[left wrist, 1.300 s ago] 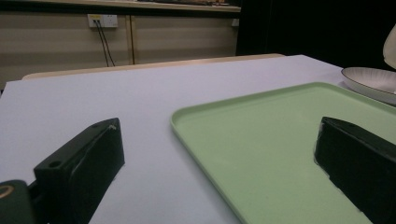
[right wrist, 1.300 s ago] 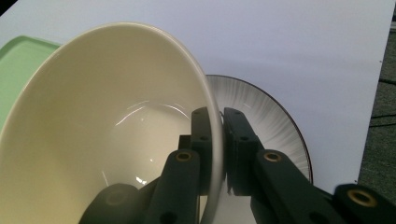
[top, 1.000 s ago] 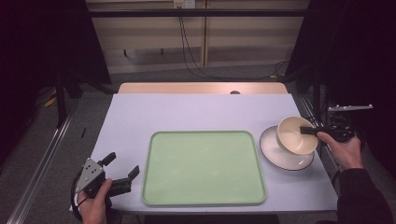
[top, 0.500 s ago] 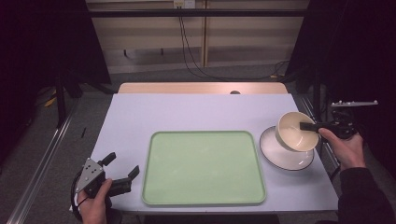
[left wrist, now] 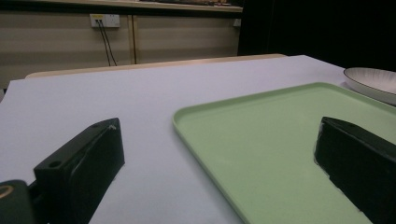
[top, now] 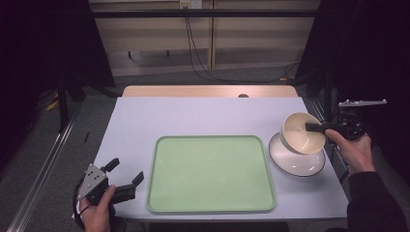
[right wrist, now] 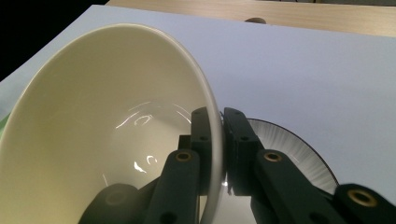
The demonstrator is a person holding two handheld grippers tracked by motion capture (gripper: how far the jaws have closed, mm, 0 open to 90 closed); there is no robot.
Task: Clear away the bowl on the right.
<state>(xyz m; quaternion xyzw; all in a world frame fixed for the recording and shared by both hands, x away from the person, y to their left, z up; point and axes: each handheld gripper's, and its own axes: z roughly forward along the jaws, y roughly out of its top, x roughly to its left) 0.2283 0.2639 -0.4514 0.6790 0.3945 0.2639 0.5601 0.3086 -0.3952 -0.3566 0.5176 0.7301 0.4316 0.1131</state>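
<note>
The right tongs (top: 313, 127) grip the rim of the bowl (top: 300, 133), held tilted just above the plate (top: 296, 164) at the surface's right. The left tongs (top: 124, 180) rest open, near left. Likely next: carry the bowl to the tray (top: 210, 171), keeping the rim pinched.

You sit at a pale table (top: 203, 116) with a wood strip (top: 208, 91) along its far edge. Behind it is a tan wall (top: 159, 43) with a white socket (left wrist: 104, 20) and black cables (top: 196, 48). The floor (top: 43, 145) is grey. Both sides are dark.
</note>
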